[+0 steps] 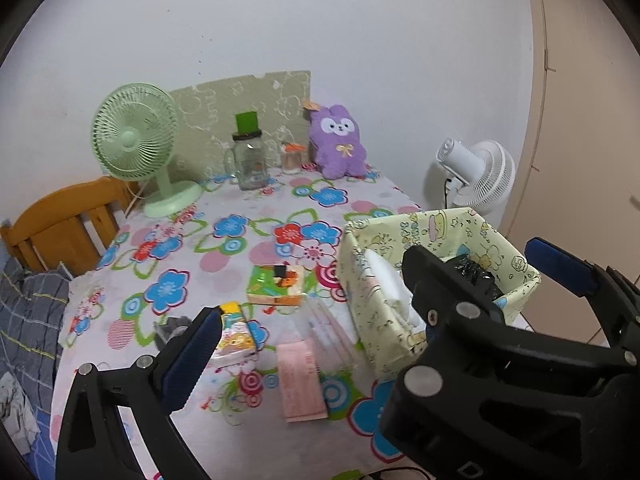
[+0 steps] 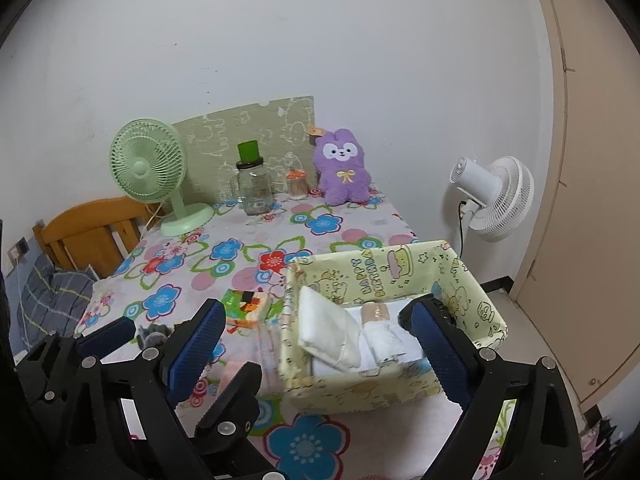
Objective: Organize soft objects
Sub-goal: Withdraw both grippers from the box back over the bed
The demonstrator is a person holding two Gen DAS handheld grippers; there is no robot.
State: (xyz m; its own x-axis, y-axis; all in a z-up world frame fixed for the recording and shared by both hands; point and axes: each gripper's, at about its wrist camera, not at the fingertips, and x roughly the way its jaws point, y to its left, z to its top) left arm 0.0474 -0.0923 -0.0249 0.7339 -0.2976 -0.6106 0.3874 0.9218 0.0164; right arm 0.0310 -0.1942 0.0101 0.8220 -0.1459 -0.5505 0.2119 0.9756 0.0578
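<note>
Hovering: both grippers agape | yellow box (image 2: 400, 384) beside tissue packs (image 1: 276, 286)

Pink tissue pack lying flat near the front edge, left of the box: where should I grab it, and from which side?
Judging by its pose, take the pink tissue pack across its narrow width, near the middle. It lies flat, so come from above with the open left gripper, staying clear of the yellow box.

Upper left of the frame: green desk fan (image 1: 134, 132) on flowered tablecloth (image 1: 224, 248). Centre: glass jar (image 1: 250, 160) with green lid. Right edge: white fan (image 1: 486, 178). Far left: wooden headboard (image 1: 68, 224).
</note>
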